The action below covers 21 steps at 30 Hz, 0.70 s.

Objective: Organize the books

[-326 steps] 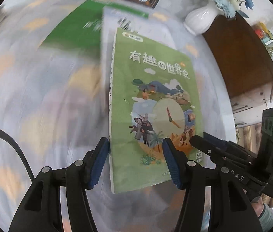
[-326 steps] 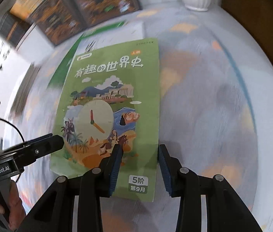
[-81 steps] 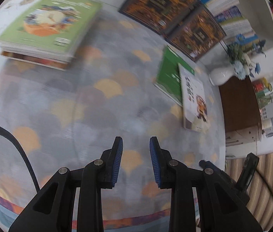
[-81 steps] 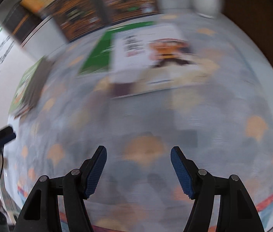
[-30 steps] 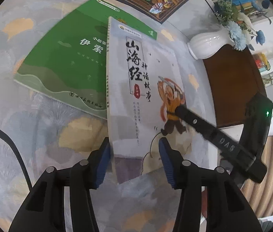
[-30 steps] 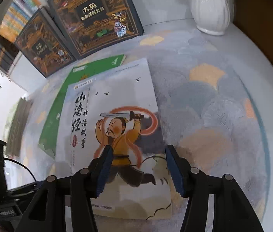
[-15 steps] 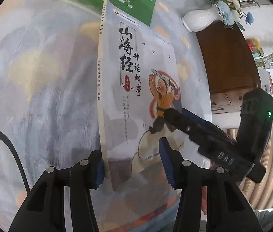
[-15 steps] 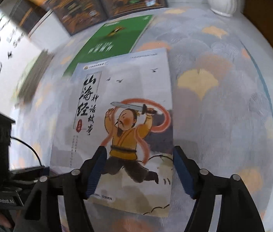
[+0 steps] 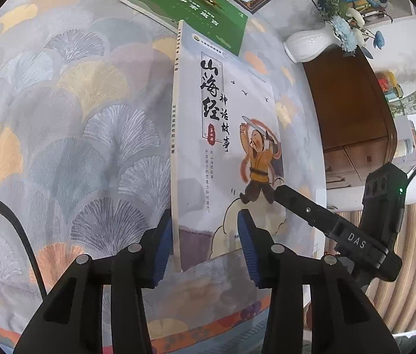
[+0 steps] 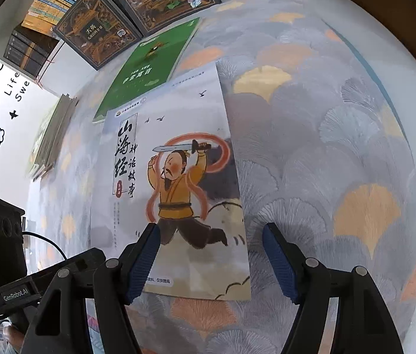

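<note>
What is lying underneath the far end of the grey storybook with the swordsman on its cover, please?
A corner of the green book shows under the grey storybook's far end, on the patterned tablecloth. Anything else beneath the cover is hidden.

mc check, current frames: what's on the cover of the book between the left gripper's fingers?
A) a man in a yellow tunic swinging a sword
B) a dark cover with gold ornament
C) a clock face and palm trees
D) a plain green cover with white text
A: the pale book straddled by the left gripper shows a sword-swinging man in a yellow tunic; the green book lies beyond it.
</note>
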### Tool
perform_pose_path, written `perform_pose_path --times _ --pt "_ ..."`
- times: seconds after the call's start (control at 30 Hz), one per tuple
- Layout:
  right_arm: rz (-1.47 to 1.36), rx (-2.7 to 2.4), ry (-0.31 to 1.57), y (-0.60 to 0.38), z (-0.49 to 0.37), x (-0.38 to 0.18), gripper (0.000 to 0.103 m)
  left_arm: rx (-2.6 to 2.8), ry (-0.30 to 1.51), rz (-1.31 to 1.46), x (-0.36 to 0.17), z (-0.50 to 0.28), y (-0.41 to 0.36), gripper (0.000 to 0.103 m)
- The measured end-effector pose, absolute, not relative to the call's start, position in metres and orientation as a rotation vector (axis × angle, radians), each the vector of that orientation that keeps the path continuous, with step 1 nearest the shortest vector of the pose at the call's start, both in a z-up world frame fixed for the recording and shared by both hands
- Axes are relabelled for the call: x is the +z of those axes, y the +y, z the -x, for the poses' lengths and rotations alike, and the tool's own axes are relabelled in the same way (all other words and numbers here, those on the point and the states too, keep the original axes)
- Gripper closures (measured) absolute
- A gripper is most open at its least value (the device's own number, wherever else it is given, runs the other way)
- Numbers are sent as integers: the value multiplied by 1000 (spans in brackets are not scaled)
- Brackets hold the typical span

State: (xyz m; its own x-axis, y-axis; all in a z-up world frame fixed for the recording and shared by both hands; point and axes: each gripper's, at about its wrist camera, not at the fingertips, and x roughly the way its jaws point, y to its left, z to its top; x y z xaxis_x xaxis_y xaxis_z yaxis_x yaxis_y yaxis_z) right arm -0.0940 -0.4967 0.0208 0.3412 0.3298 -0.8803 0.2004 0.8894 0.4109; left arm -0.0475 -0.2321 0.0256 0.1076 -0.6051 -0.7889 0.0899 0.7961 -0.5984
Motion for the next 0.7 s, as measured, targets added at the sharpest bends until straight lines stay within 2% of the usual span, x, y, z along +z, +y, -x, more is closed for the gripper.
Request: perform_pose_path --times 0.03,0.1,0.27,0.33,0.4,0.53,0.7 --pt "-474 77 1232 -493 96 22 37 -534 1378 463 24 48 -232 64" --pt "-438 58 1218 -491 100 25 56 -526 1375 476 22 50 -230 64" --pt "-408 62 1215 -488 100 23 57 -517 1367 496 21 51 -230 65" --pt "-388 69 1214 -486 101 23 57 -522 1360 494 24 51 -232 77" --pt "-371 69 1213 -484 101 22 57 -549 1325 506 35 51 -234 81" --pt "-387 75 1208 -486 103 21 57 -619 1238 500 67 51 -244 83" --pt "-434 86 1203 -491 104 20 56 -597 1215 453 67 47 -249 85"
